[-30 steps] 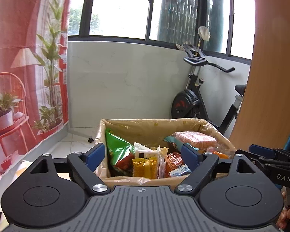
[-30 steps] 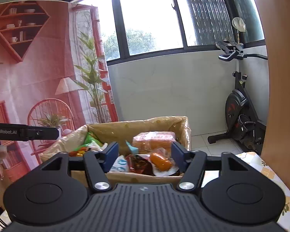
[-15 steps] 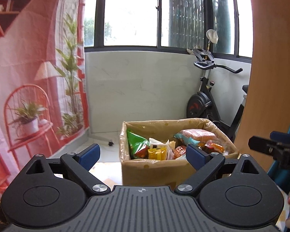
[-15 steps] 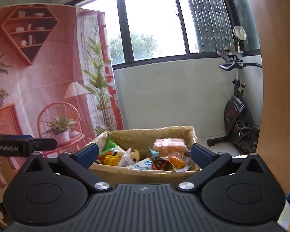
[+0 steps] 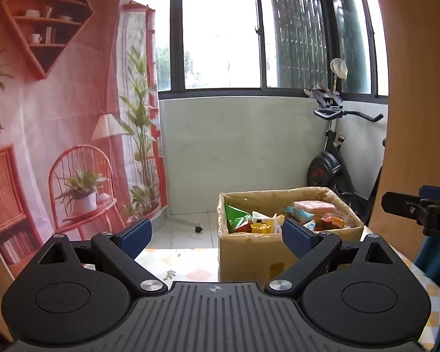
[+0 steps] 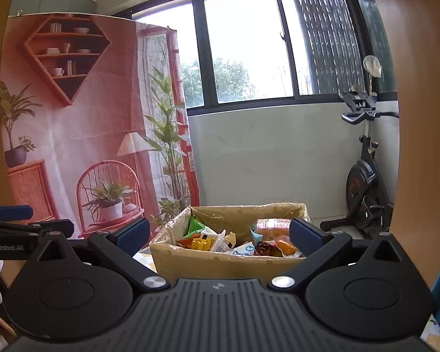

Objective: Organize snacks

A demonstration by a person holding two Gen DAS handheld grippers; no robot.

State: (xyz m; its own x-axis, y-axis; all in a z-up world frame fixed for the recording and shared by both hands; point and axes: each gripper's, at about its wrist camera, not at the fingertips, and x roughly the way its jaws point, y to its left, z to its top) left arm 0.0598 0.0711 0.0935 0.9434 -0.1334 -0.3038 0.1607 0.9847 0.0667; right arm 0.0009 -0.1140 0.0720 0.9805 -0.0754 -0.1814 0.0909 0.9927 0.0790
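Observation:
A cardboard box (image 5: 249, 252) (image 6: 208, 261) stands on a patterned tablecloth (image 5: 184, 264), filled with several snack packets. Among them are a green bag (image 5: 234, 215) (image 6: 196, 225), yellow packets (image 5: 261, 226) and a pink pack (image 5: 314, 206) (image 6: 271, 226). My left gripper (image 5: 217, 236) hangs open and empty, back from the box, which lies ahead to the right. My right gripper (image 6: 218, 234) is open and empty too, with the box seen between its fingers but farther off. Each gripper shows at the edge of the other's view.
An exercise bike (image 5: 334, 158) (image 6: 366, 182) stands at the right behind the box. A pink printed backdrop (image 5: 58, 117) hangs on the left. A wooden panel (image 5: 416, 117) rises at the right, with a white wall and windows behind.
Both grippers have pulled back and up from the box, which now looks smaller and farther. Both sets of jaws have opened wider. The packets stay in the box.

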